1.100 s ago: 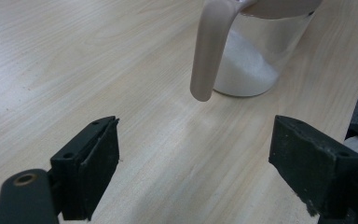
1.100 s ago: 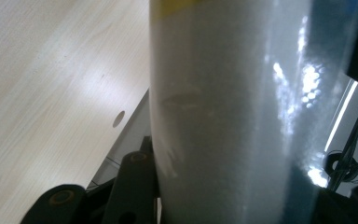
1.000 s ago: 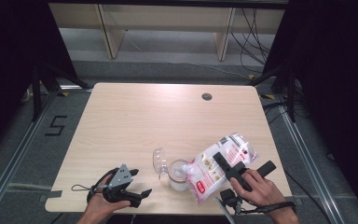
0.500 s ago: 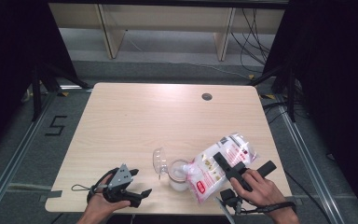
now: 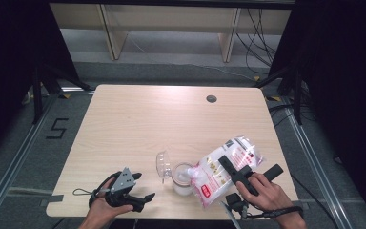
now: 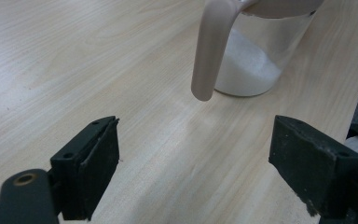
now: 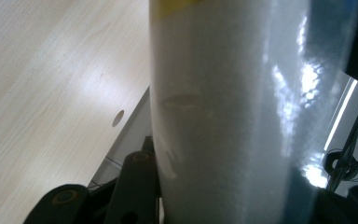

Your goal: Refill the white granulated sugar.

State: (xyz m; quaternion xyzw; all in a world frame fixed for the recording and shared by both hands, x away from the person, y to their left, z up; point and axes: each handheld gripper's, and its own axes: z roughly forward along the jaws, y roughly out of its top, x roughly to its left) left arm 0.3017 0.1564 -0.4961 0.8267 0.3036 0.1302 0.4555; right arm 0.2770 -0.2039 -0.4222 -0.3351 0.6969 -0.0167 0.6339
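Note:
A clear plastic bag of white powder [image 5: 219, 168] with red print is tilted, its lower end over a clear jar [image 5: 183, 180] near the table's front edge. My right gripper [image 5: 238, 168] is shut on the bag, which stands close up between the jaws [image 7: 223, 116] in the right gripper view. The jar [image 6: 254, 60] holds a sloped heap of white powder, and a pale handle [image 6: 209, 51] hangs down its side. Its clear lid [image 5: 163, 165] stands open to the left. My left gripper [image 5: 145, 200] rests on the table left of the jar, open [image 6: 193, 158] with nothing between the jaws.
The wooden table [image 5: 138, 124] has a small round cable hole [image 5: 211, 98] at the back right. Shelving legs and loose cables stand on the floor beyond the far edge. A floor mark reading 5 [image 5: 57, 128] lies to the left.

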